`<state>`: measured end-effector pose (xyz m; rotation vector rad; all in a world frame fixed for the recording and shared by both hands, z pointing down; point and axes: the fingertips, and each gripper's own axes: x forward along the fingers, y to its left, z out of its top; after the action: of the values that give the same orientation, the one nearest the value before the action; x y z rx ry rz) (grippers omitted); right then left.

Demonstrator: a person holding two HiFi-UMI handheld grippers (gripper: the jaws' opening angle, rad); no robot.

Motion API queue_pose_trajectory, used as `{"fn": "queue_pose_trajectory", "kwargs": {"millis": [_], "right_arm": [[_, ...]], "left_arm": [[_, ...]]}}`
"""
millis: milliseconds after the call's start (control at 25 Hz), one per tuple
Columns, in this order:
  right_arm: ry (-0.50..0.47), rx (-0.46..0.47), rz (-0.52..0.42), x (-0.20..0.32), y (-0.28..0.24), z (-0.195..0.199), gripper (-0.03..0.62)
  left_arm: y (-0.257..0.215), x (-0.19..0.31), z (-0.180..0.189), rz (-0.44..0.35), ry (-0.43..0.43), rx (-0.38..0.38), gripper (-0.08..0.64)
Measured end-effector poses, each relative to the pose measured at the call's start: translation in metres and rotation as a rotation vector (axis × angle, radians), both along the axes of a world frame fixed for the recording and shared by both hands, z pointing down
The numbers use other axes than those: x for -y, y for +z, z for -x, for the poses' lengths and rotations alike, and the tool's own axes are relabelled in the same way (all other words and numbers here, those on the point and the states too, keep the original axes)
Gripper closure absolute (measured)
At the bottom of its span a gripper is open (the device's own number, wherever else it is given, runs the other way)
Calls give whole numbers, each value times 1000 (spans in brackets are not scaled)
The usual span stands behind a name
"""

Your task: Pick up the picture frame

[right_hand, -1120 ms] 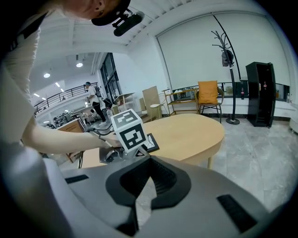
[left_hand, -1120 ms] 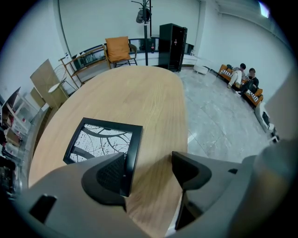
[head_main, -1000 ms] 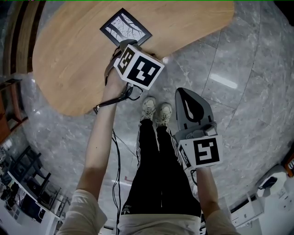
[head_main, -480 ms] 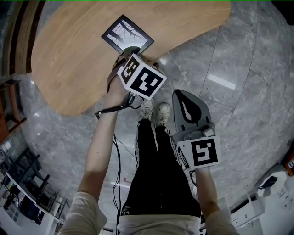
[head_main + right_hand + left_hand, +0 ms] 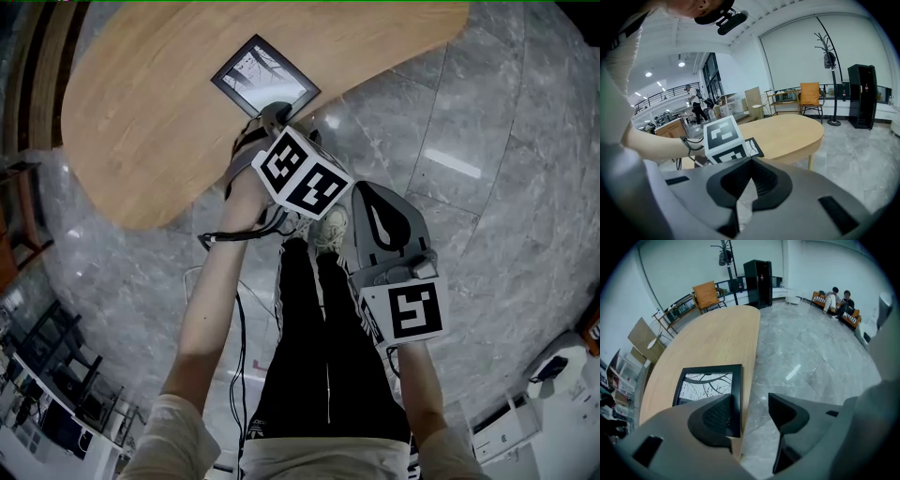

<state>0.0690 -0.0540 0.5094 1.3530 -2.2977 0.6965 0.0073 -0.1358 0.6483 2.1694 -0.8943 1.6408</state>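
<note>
Where table (image 5: 141, 112) edges marble floor (image 5: 487, 112), picture frame (image 5: 265, 78) lies.

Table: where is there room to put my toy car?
The table is bare from the picture frame to its far rounded end by the orange chair, and left of the frame too. Only the near edge, where the frame lies, is crowded.

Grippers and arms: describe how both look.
The left claw and right claw are grey plastic with dark ribbed pads. Each carries a white cube with black square markers. A black cable trails from the left wrist. The person wears short pale sleeves.
</note>
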Motion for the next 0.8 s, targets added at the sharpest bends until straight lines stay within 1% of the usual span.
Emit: {"fn": "queue_pose_trajectory", "kwargs": {"millis": [80, 120, 240, 360, 400, 480, 520, 640, 800], "right_arm": [[3, 2, -2, -1, -1, 1, 588], [4, 3, -3, -1, -1, 1, 588], [9, 3, -6, 0, -2, -1, 588], [21, 3, -5, 1, -2, -2, 588], [28, 6, -6, 1, -3, -4, 588], [41, 9, -10, 1, -4, -8, 588], [45, 9, -11, 1, -4, -10, 588], [50, 5, -16, 3, -2, -14, 588], [51, 5, -20, 3, -1, -15, 588]], "left_arm": [[0, -4, 2, -26, 22, 36, 298], [0, -6, 3, -32, 25, 42, 301], [0, -11, 2, -40, 7, 44, 313], [-2, -13, 7, -59, -13, 63, 347], [-4, -13, 9, -74, -18, 74, 370], [-5, -12, 11, -111, -22, 100, 440], [-5, -11, 12, -126, -21, 113, 451], [-3, -9, 12, -151, -18, 137, 466], [0, -11, 12, -159, -11, 158, 471]]}}
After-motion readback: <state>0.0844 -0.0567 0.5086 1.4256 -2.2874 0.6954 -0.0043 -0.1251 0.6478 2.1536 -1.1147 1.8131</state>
